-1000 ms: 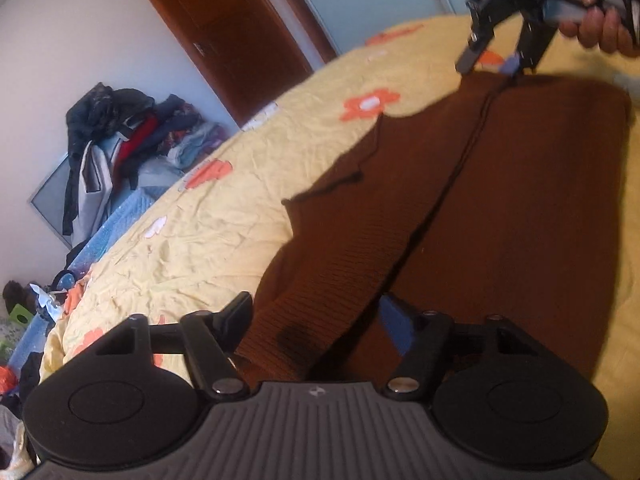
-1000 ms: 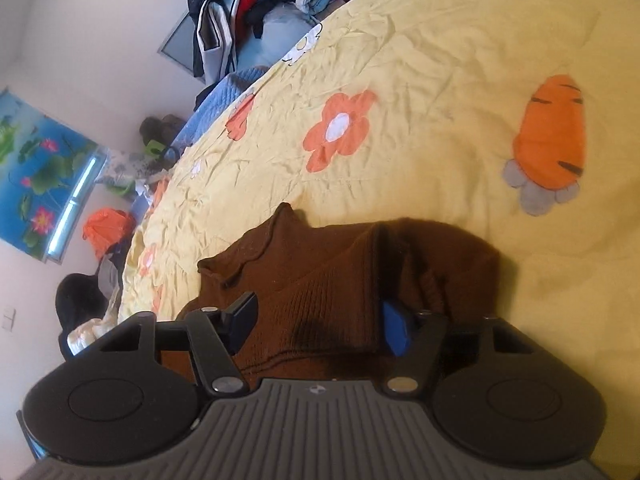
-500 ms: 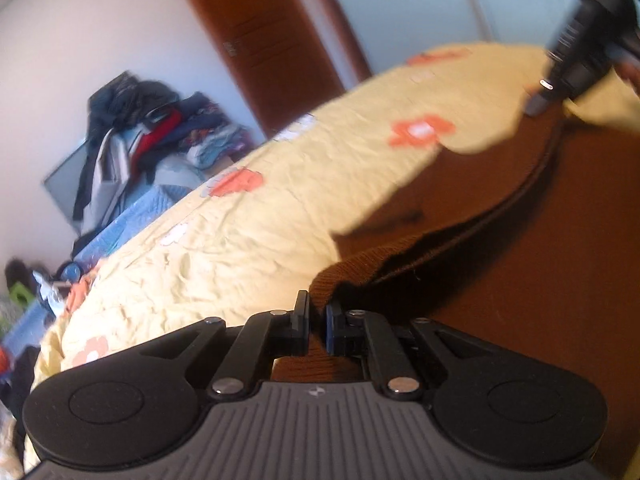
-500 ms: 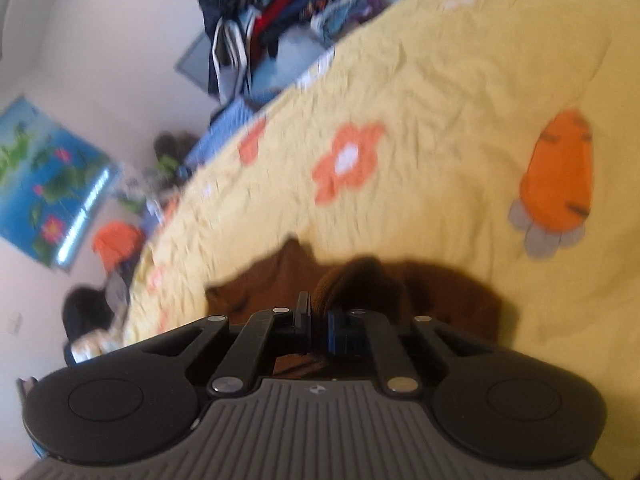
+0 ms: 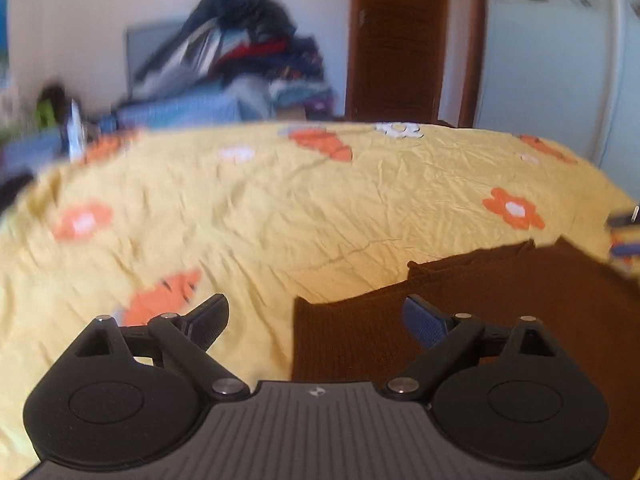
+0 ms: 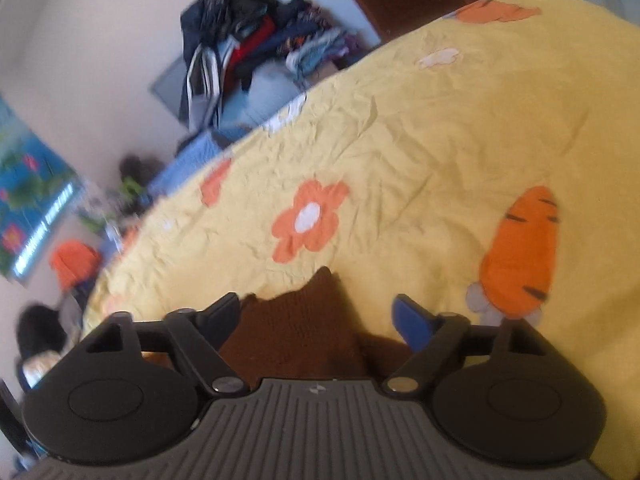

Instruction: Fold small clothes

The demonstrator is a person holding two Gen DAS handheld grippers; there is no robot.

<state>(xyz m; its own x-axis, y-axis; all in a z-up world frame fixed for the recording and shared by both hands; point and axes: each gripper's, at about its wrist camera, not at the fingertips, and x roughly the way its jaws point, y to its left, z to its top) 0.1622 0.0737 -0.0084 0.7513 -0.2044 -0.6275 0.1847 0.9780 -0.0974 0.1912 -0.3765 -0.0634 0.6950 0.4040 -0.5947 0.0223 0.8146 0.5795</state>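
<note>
A brown knit sweater (image 5: 472, 296) lies flat on the yellow flowered bedspread (image 5: 304, 216), at the lower right of the left wrist view. My left gripper (image 5: 316, 316) is open and empty, just above the sweater's near left corner. In the right wrist view a fold of the same sweater (image 6: 300, 324) lies between and under the fingers of my right gripper (image 6: 316, 316), which is open and holds nothing.
A pile of clothes (image 5: 240, 48) sits on a blue-covered surface beyond the bed. A brown door (image 5: 400, 36) stands behind. An orange carrot print (image 6: 520, 252) marks the bedspread at the right. Clutter lies on the floor at the left (image 6: 72, 264).
Both grippers were shut on the sweater's edge half a second ago; both have opened and let go. The sweater now lies folded on the bed, and the left view has swung round.
</note>
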